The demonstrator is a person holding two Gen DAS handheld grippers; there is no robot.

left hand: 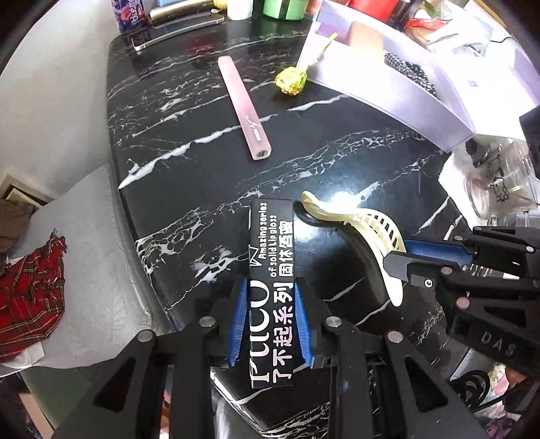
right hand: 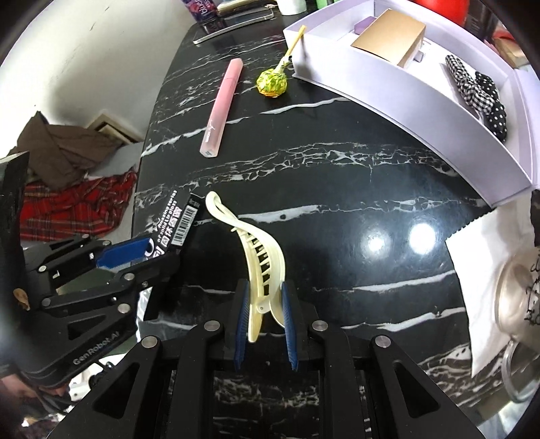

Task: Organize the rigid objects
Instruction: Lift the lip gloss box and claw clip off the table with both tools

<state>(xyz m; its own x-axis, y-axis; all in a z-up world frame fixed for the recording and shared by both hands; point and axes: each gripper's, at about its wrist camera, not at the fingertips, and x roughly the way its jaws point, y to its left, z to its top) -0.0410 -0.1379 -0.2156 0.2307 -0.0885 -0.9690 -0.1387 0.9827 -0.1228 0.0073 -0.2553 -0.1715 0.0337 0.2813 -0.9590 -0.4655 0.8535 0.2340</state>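
Observation:
My left gripper (left hand: 270, 293) is shut on a black lip gloss box (left hand: 272, 270) with white lettering, held just above the black marble table (left hand: 202, 175); the gripper also shows in the right wrist view (right hand: 148, 250). My right gripper (right hand: 266, 293) is shut on a cream hair claw clip (right hand: 260, 256); it also shows in the left wrist view (left hand: 395, 260), right of the box. A pink tube (left hand: 243, 106) and a green-wrapped lollipop (left hand: 292, 80) lie further back on the table. A white divided box (right hand: 405, 101) at the back right holds a tan carton (right hand: 391, 37) and black-and-white hair ties (right hand: 479, 91).
A clear glass jar (right hand: 519, 304) on white paper (right hand: 479, 270) stands at the right edge. Bottles and a phone (right hand: 233, 23) crowd the table's far end. Red plaid cloth (left hand: 30, 287) lies off the table's left side.

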